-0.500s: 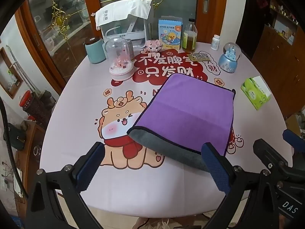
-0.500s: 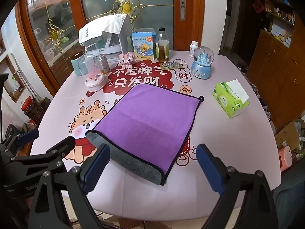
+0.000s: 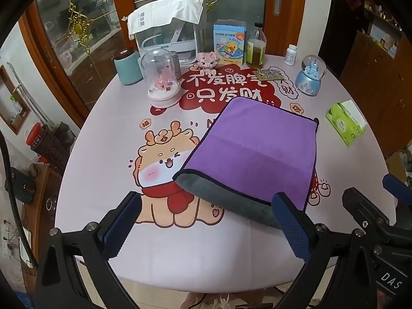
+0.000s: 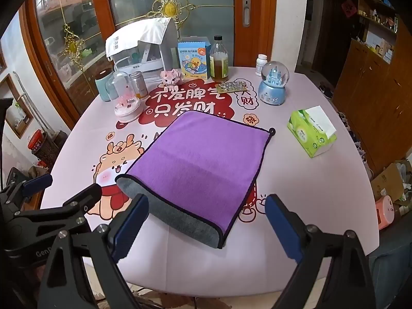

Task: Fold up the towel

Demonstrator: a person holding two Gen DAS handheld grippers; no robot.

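A purple towel with a grey underside lies folded on the round table, its grey layer sticking out along the near edge; it also shows in the right wrist view. My left gripper is open and empty, above the near table edge, its right finger in front of the towel's grey edge. My right gripper is open and empty, straddling the towel's near right corner from above. Neither touches the towel. The other gripper shows at each view's edge.
The pink printed tablecloth covers the table. At the back stand a glass dome, teal canister, white rack, blue box, oil bottle, pill bottle and snow globe. A green tissue box lies right.
Both grippers have shifted very slightly; the towel and the table objects have not moved.
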